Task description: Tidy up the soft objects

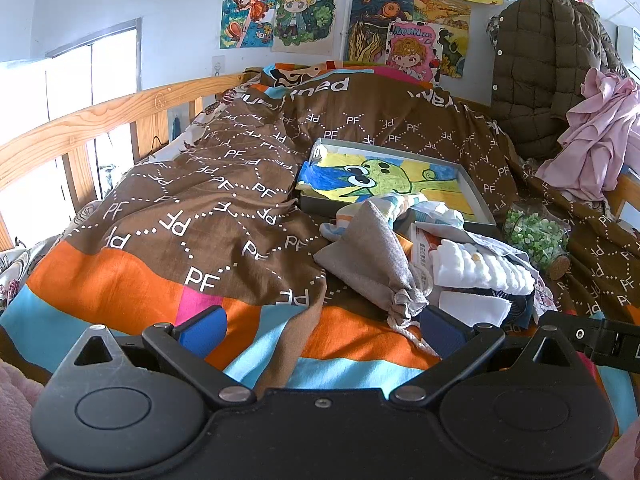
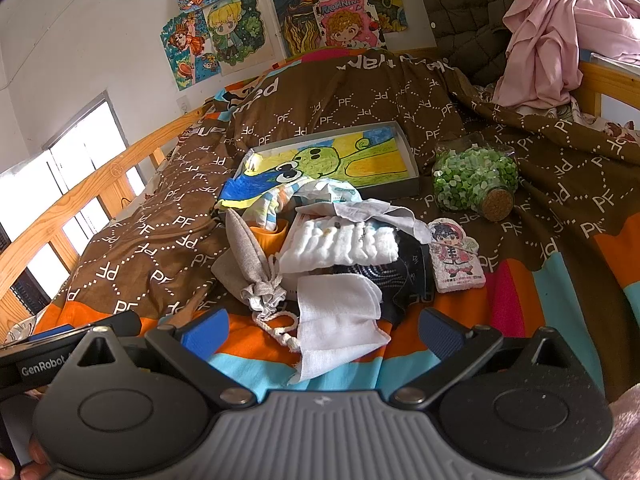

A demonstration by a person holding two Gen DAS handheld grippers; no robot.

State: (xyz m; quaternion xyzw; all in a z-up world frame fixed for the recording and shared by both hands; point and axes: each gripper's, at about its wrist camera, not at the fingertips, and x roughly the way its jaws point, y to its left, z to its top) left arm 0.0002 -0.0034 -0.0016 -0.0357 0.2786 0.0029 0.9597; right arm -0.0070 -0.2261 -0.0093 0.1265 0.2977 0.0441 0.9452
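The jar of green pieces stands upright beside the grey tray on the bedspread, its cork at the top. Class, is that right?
Not quite. The jar lies on its side, its cork pointing toward the camera; the right wrist view shows it best. It is indeed beside the grey tray on the bedspread.

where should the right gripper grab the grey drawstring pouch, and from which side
Grip the grey drawstring pouch at its cinched neck, just above the knotted cord. The neck is its narrowest part and points toward the open right gripper, so probably come straight in from the near side.
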